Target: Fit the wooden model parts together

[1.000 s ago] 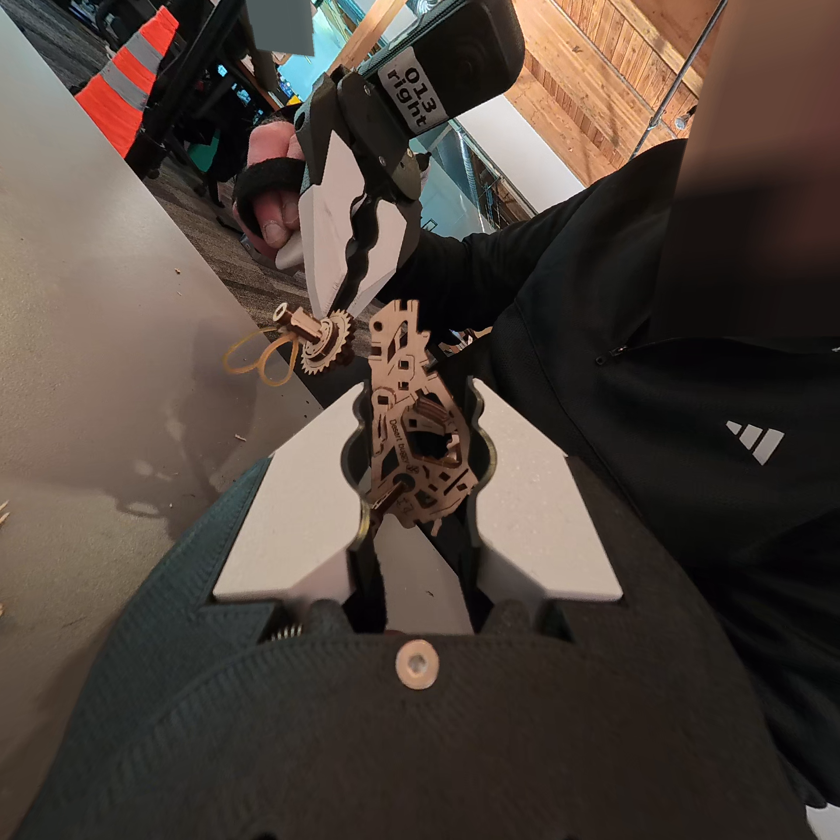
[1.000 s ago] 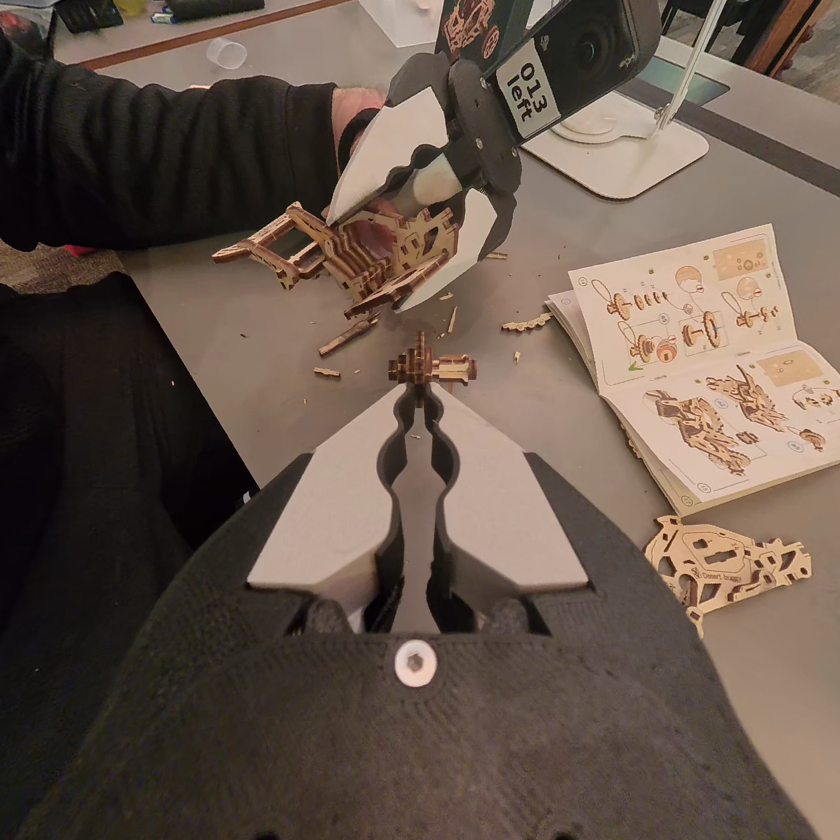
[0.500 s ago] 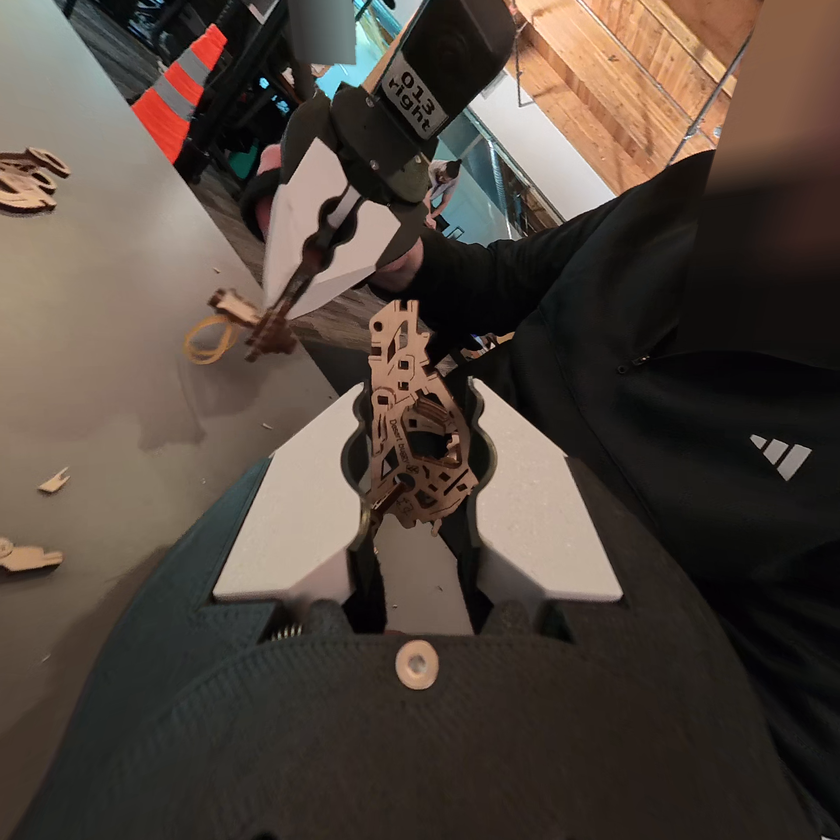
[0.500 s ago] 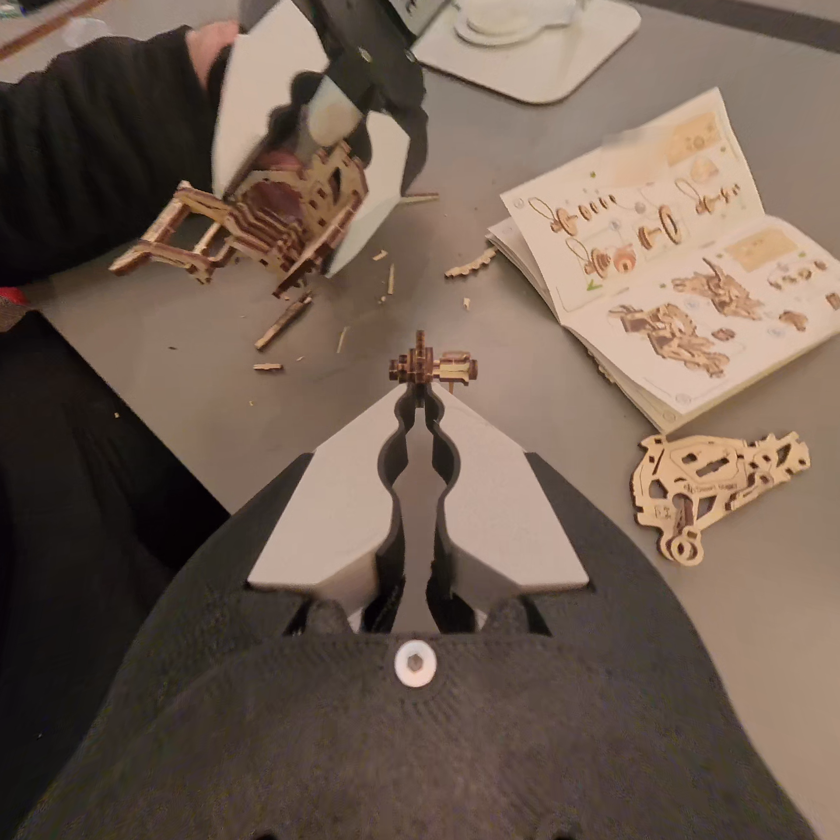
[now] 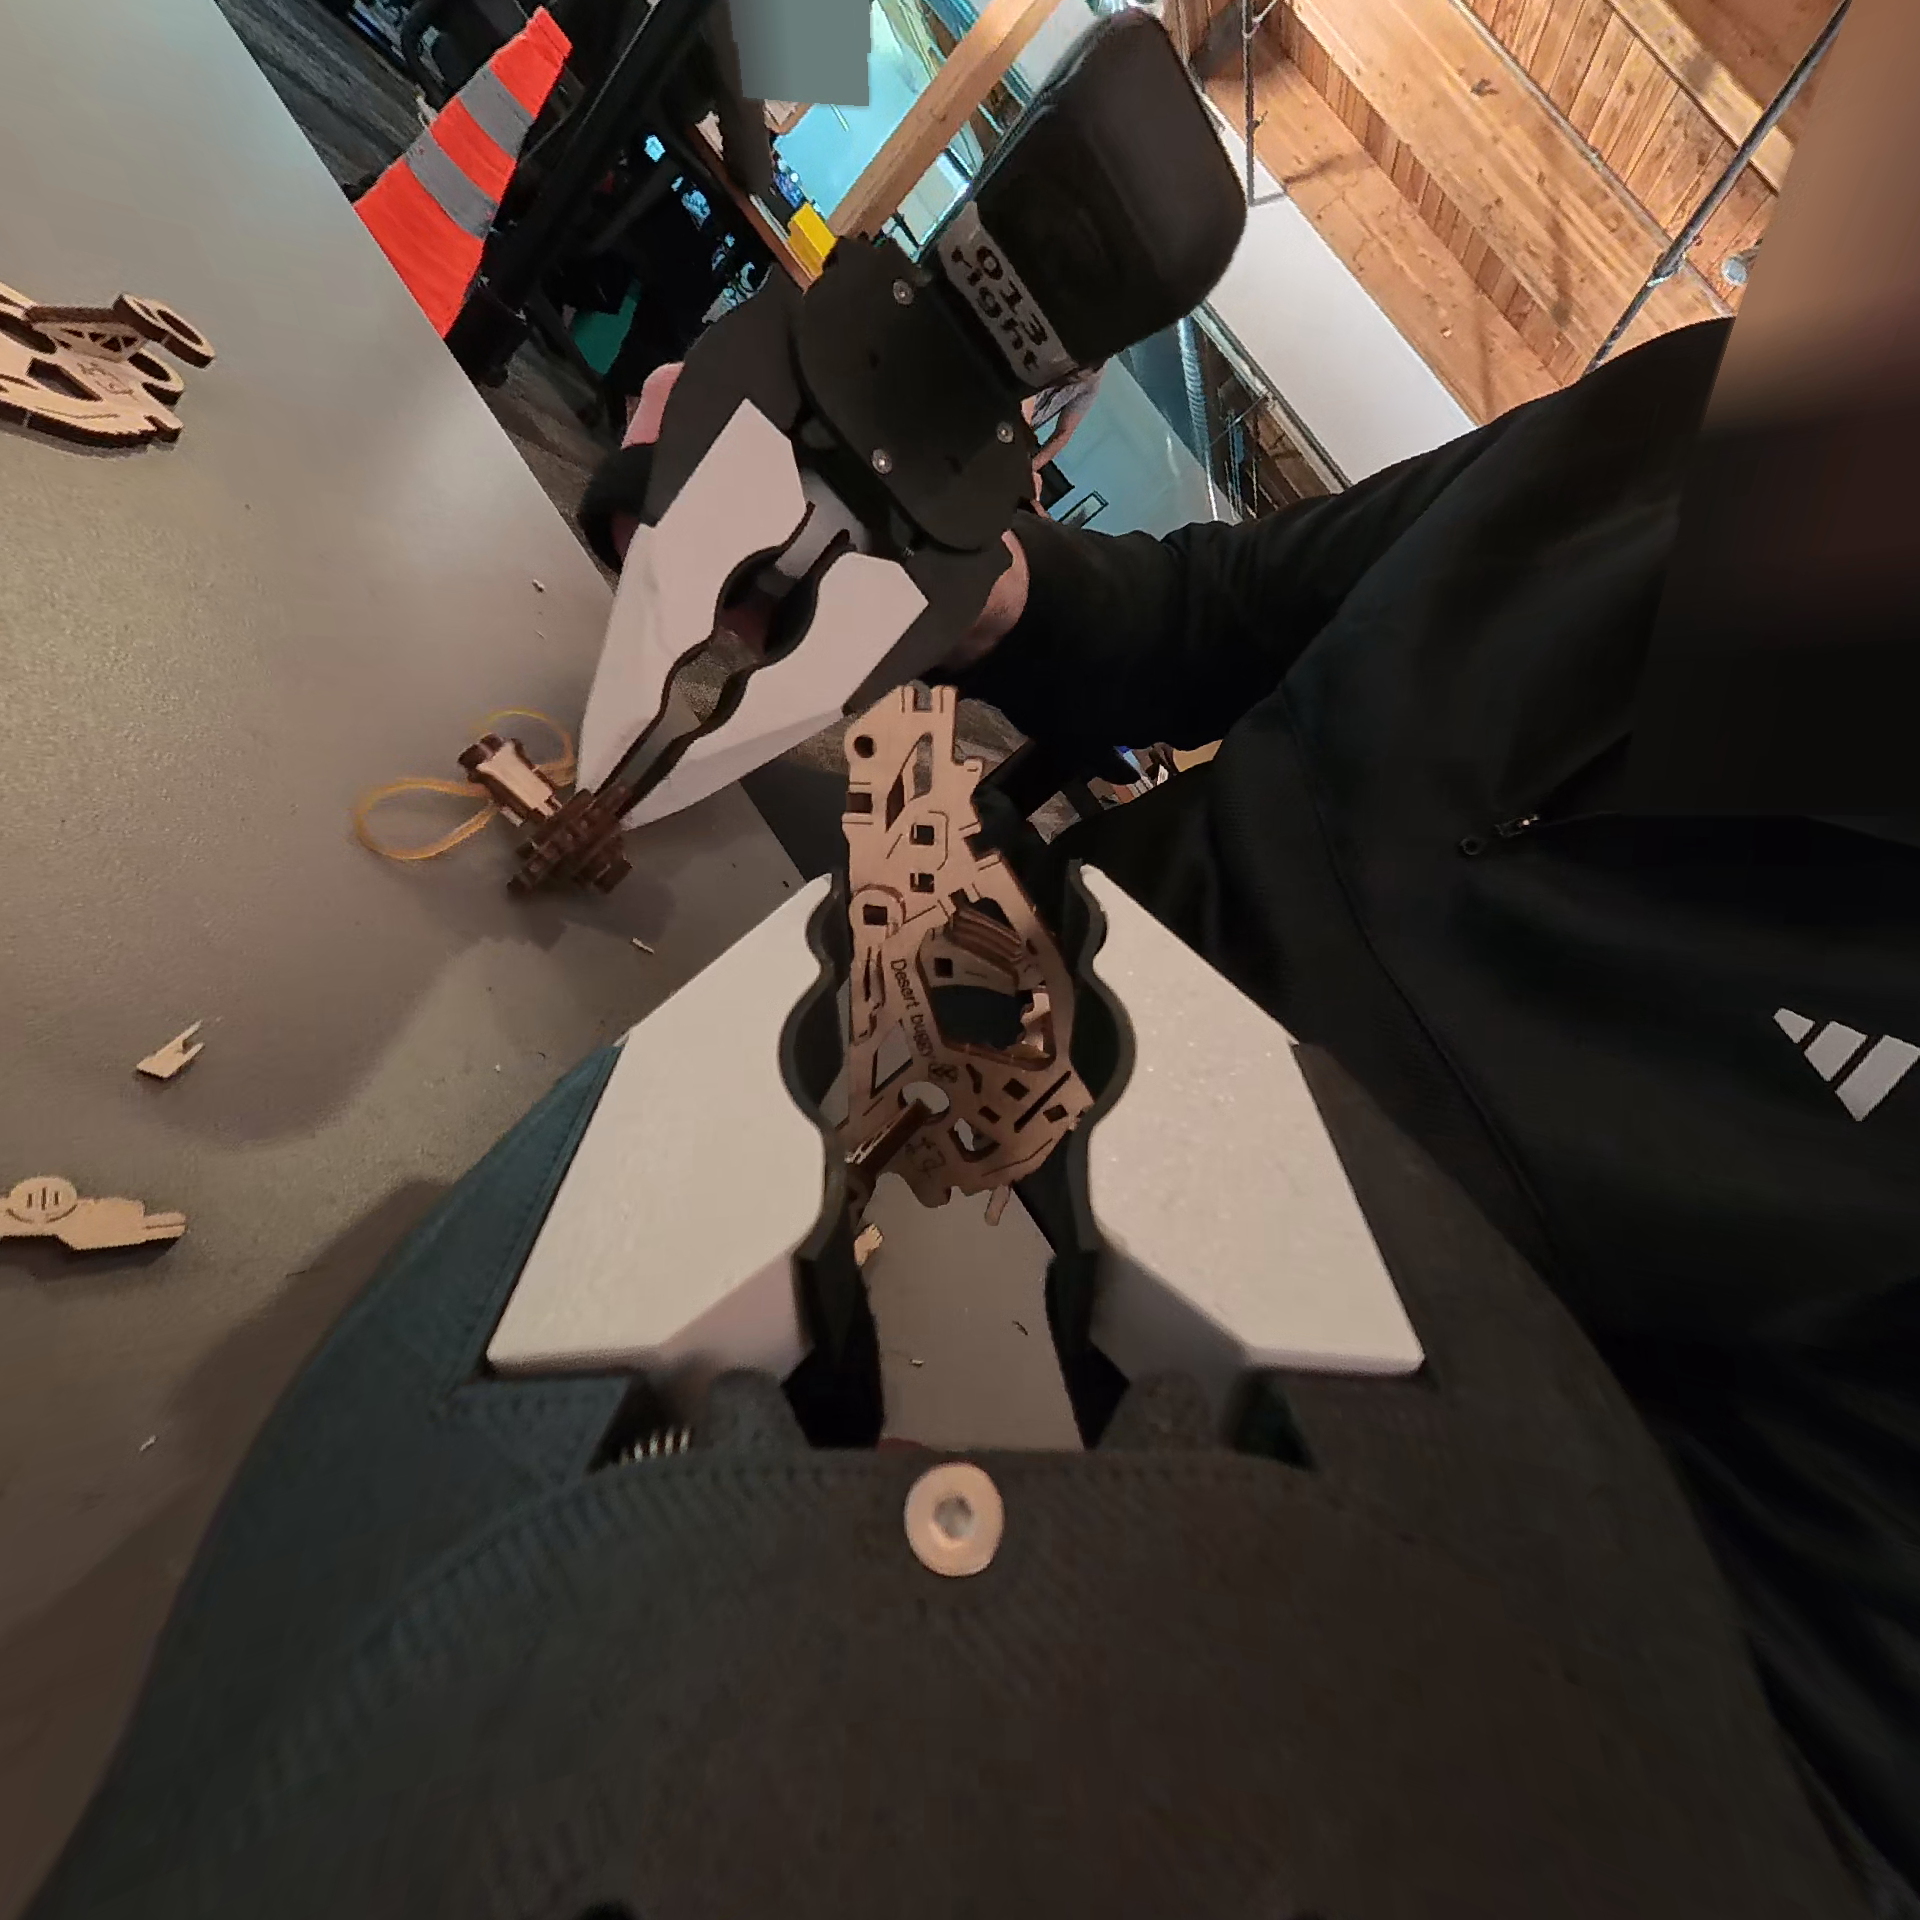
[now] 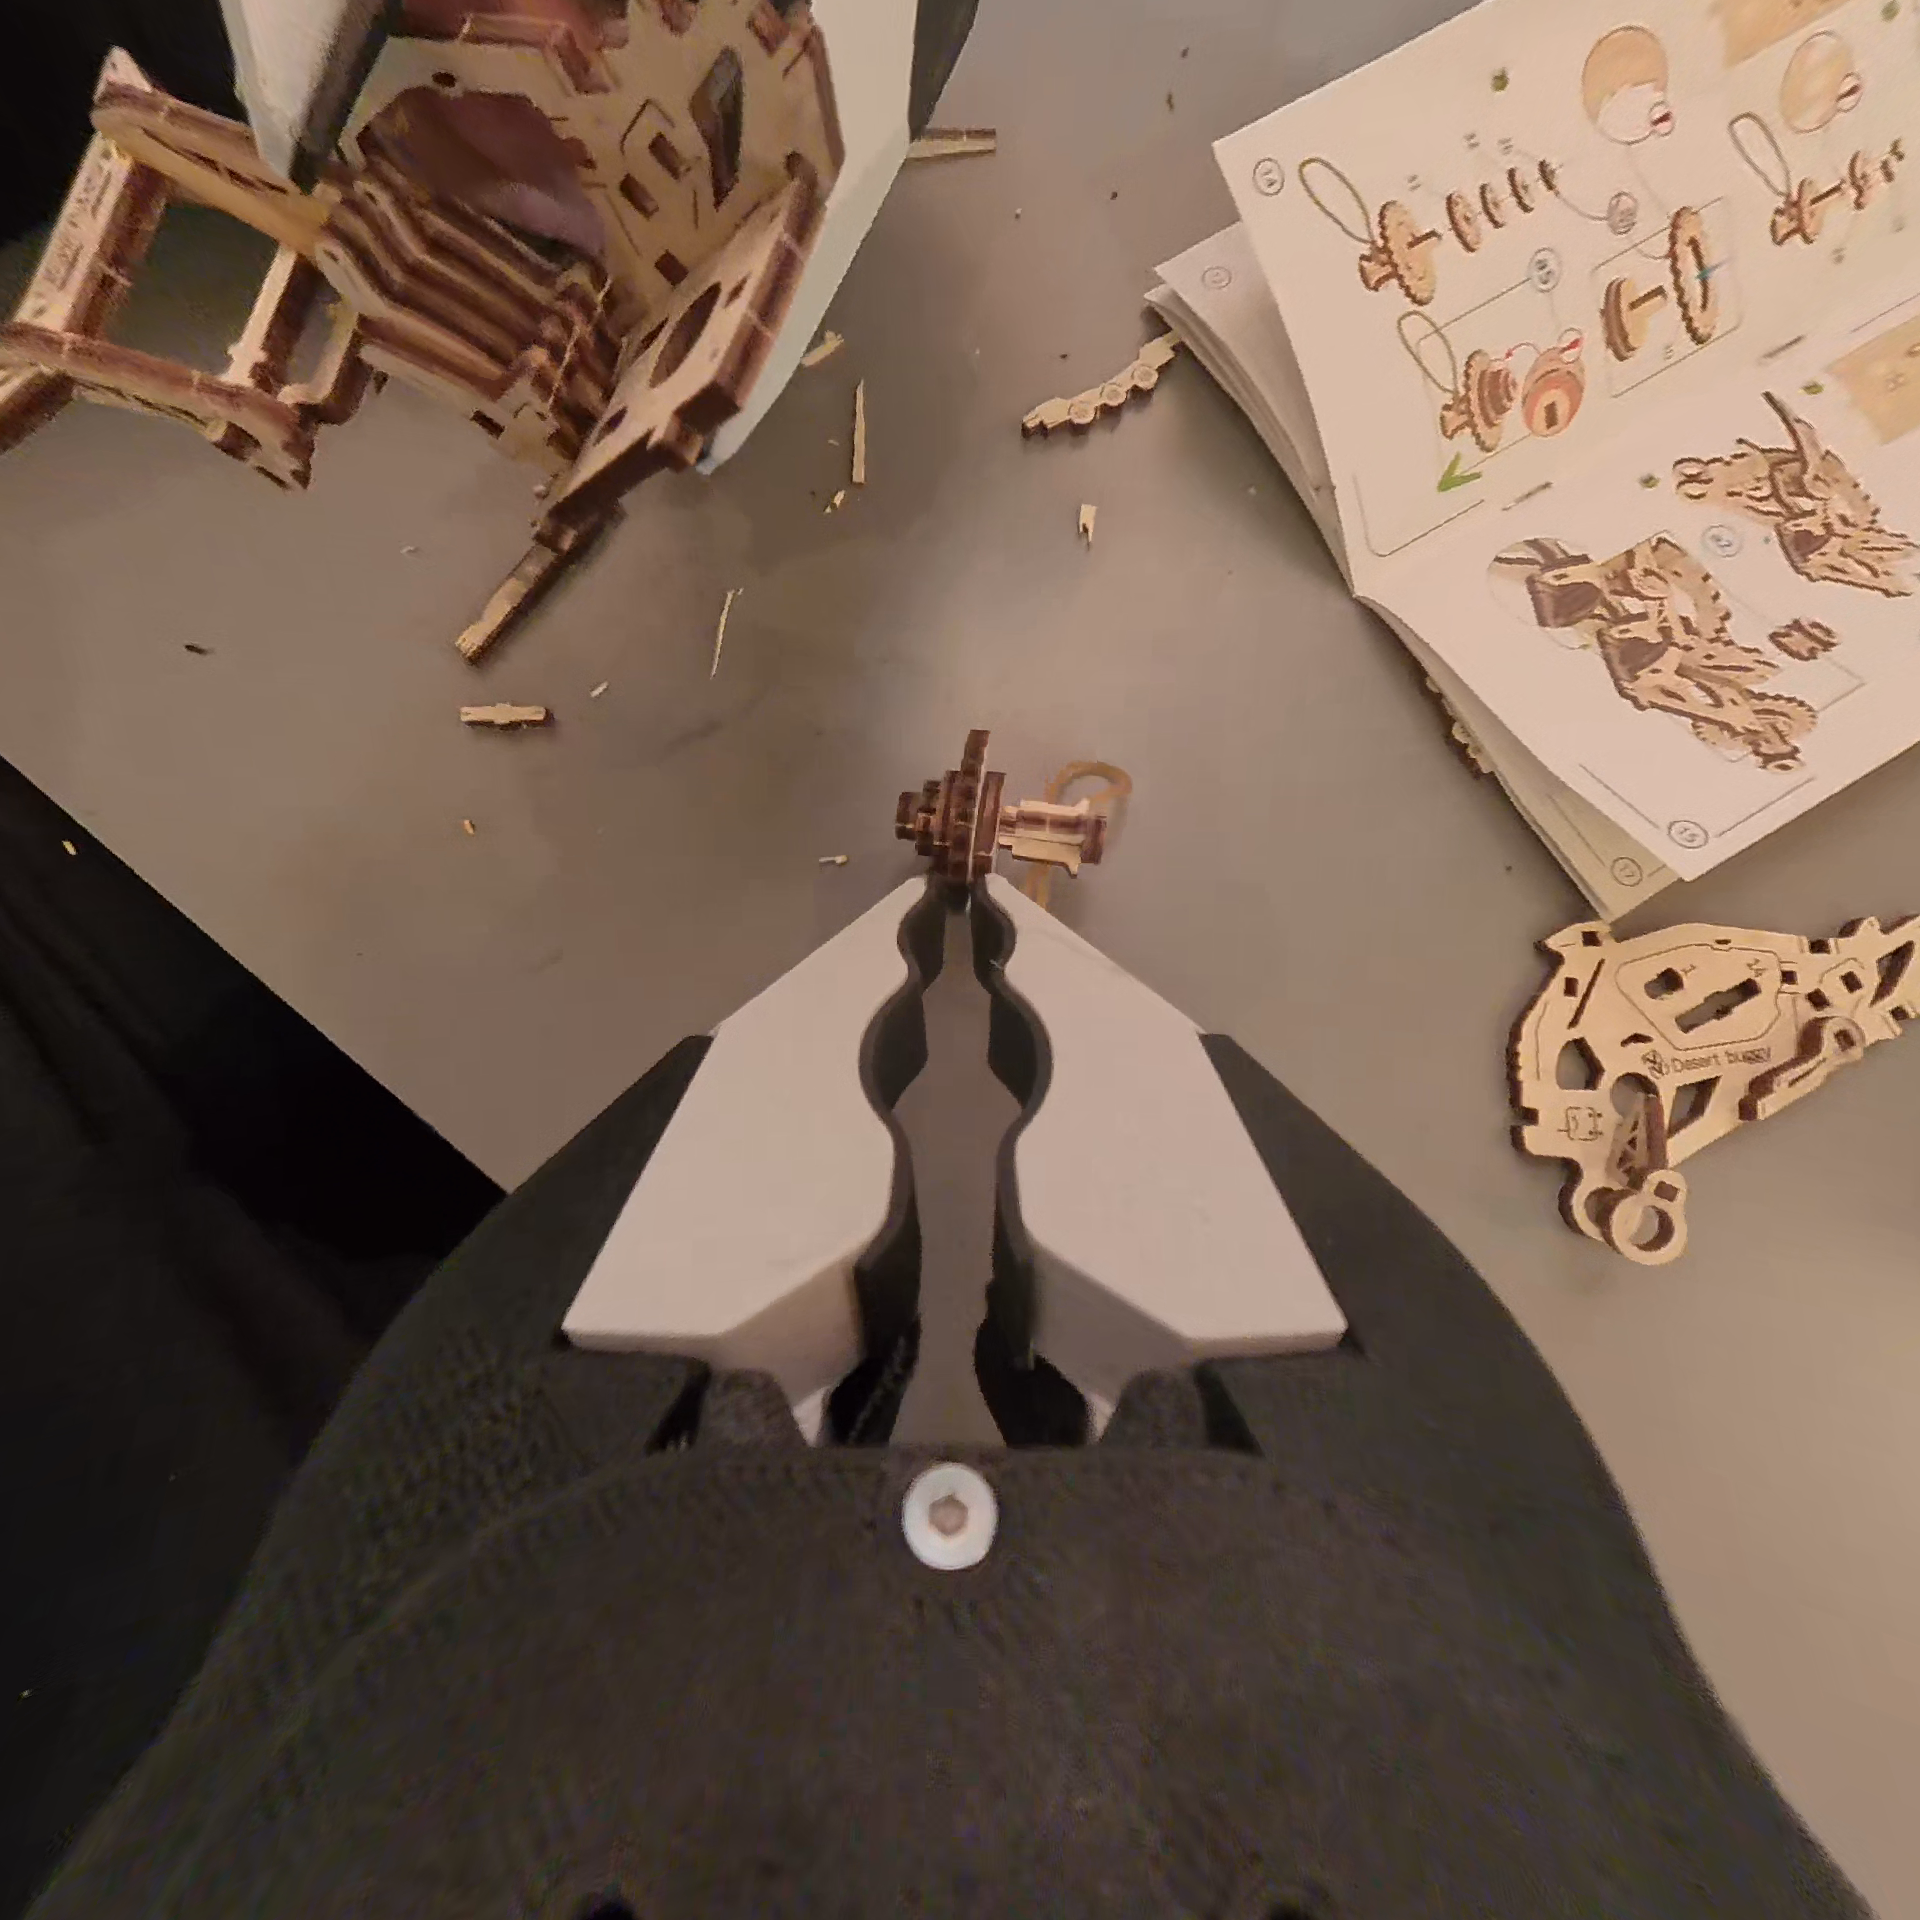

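Wooden gear axle (image 6: 961,821) pinched in right gripper (image 6: 961,883) — chassis (image 5: 951,997) in left gripper (image 5: 951,935).

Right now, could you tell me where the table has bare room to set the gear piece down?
The table is bare between its near edge and the gear piece, with only tiny splinters. It is crowded to the right, by the open booklet and flat wooden panel, and under the wooden frame.

engraved wooden panel (image 6: 1704,1049), perhaps lettered; labelled tool housing (image 5: 997,301).
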The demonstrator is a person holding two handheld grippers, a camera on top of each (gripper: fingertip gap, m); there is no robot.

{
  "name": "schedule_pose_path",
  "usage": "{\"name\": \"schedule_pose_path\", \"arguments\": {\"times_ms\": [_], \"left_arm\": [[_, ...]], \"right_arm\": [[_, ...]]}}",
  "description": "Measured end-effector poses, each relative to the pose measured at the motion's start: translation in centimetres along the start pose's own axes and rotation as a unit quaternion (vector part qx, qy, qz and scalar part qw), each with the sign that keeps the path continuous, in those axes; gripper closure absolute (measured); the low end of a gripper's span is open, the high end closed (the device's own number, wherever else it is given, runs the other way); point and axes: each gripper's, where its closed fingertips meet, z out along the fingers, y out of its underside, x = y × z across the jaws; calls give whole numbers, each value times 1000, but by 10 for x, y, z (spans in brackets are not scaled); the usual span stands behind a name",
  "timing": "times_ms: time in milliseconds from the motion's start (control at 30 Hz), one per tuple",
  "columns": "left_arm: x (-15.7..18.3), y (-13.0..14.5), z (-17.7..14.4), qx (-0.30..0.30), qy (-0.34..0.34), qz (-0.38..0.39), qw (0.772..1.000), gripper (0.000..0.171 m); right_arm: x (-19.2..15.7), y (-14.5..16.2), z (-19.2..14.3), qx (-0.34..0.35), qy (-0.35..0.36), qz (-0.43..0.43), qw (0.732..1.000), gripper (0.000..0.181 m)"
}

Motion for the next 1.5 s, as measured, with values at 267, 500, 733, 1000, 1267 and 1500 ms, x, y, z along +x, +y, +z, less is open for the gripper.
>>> {"name": "schedule_pose_path", "arguments": {"times_ms": [267, 500, 733, 1000, 1267, 1500], "left_arm": [[0, 1, -1, 0, -1, 0, 1000, 133], [0, 0, -4, 4, -2, -1, 1000, 133], [-1, 0, -3, 2, -3, -1, 1000, 133], [-1, 0, -4, 3, -6, -1, 1000, 133], [-2, 0, -6, 5, -8, -1, 1000, 133], [-3, -1, -9, 9, -11, -2, 1000, 133]], "right_arm": [[-7, 10, -9, -25, -54, 16, 998, 160], [15, -9, -19, 35, -54, 31, 997, 158], [14, -14, 1, -22, -2, 9, 1000, 153], [13, -18, 7, -17, -10, 6, 1000, 165], [-5, -26, 1, 19, -57, -49, 997, 165], [-16, -25, 3, 33, -85, -75, 993, 165]]}}
